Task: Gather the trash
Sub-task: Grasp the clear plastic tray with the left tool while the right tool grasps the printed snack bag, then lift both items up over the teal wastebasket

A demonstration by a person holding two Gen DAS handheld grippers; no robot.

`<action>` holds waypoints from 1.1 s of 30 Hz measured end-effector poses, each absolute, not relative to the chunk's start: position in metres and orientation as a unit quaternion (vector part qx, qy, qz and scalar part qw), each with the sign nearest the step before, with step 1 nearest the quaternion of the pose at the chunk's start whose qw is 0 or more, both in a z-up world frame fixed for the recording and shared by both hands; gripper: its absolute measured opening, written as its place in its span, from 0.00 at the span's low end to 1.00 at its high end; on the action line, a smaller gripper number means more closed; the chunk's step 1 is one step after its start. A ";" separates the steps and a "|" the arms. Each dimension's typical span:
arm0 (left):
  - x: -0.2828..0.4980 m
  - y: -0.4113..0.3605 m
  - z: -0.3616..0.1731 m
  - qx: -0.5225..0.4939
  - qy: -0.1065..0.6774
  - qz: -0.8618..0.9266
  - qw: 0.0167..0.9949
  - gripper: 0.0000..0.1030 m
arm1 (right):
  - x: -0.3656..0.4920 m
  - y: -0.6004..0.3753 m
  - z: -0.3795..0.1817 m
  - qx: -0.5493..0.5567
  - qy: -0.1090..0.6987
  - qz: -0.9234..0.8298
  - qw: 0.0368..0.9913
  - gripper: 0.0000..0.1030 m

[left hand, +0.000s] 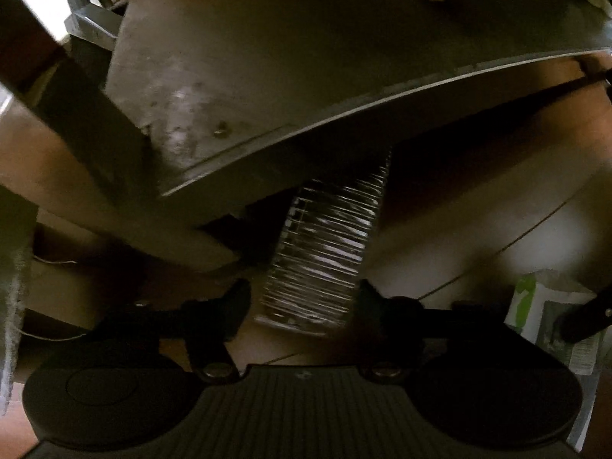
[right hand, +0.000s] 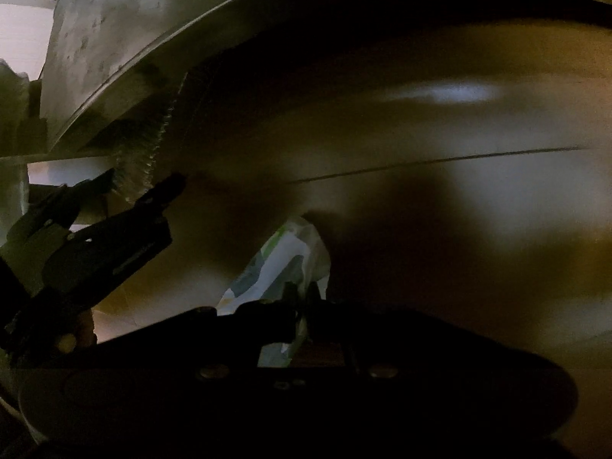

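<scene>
A low grey panel (left hand: 267, 76) overhangs the far floor (left hand: 478, 222), leaving only a dark gap beneath, partly blocked by a ribbed silvery wrapper (left hand: 325, 244), while the floor to the right lies open.

The silvery ridged wrapper (left hand: 325, 244) has its top end hidden under the grey panel (left hand: 267, 76) at the frame's centre. At the lower right edge, the green-and-white packet (left hand: 535, 306) is partly hidden. In the right wrist view the same packet (right hand: 283, 252) is blurred, its print unreadable, its lower part behind dark jaws.

Dim tiled floor (left hand: 478, 206); ribbed clear wrapper (left hand: 325, 252) lying on it
</scene>
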State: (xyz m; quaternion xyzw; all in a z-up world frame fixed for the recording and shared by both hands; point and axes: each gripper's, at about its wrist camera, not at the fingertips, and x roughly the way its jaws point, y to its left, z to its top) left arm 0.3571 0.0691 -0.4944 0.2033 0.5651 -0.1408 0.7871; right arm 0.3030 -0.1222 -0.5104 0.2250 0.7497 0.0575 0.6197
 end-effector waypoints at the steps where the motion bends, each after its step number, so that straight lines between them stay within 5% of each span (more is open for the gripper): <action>1: 0.357 0.068 -0.495 0.204 0.567 -0.142 0.785 0.47 | 0.304 -0.120 -0.509 0.221 0.749 0.059 0.622 0.05; 16: 0.300 0.068 -0.457 0.192 0.603 -0.162 0.757 0.45 | 0.288 -0.150 -0.434 0.179 0.712 0.041 0.677 0.04; 33: 0.219 0.092 -0.282 0.269 0.564 -0.191 0.757 0.41 | 0.243 -0.172 -0.257 0.113 0.619 0.042 0.776 0.04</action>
